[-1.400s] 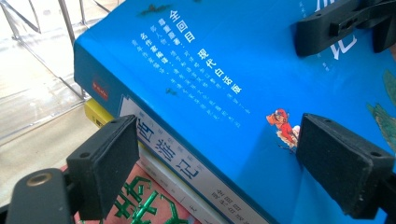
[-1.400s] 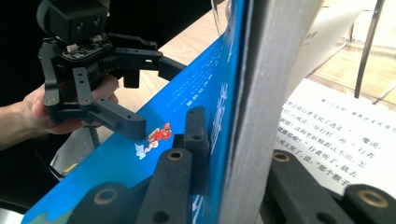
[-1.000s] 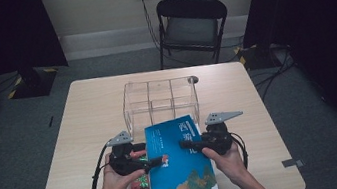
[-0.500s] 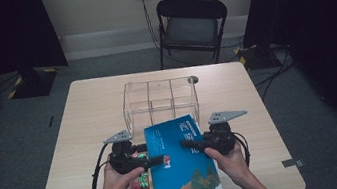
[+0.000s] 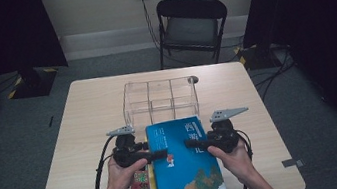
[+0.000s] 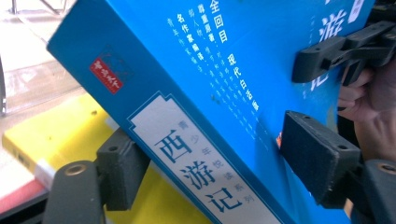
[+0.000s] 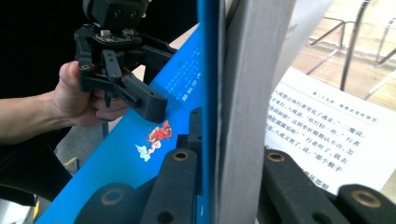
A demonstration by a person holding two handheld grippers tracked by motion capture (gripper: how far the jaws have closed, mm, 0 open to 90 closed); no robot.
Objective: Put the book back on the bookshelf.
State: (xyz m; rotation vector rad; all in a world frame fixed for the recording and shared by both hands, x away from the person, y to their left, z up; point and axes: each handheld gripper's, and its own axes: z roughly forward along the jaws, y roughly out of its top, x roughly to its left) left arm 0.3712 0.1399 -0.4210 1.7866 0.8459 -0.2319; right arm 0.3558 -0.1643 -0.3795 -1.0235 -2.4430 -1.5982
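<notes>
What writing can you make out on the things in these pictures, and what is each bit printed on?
"西游记": on the pale spine label of the blue book, large characters.
"西游": on the blue book's front cover in the high view; the rest is unclear.
Red square stamp near the spine top: too small to read.
White columns on the cover: too blurred.
Open inner page: printed Chinese text, too small to read.

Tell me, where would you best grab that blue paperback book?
Grip the blue paperback book by its spine, coming from its left: that edge is stiff, tilted up clear of the yellow book, leaving room for jaws. The right gripper pinches the opposite cover edge.
</notes>
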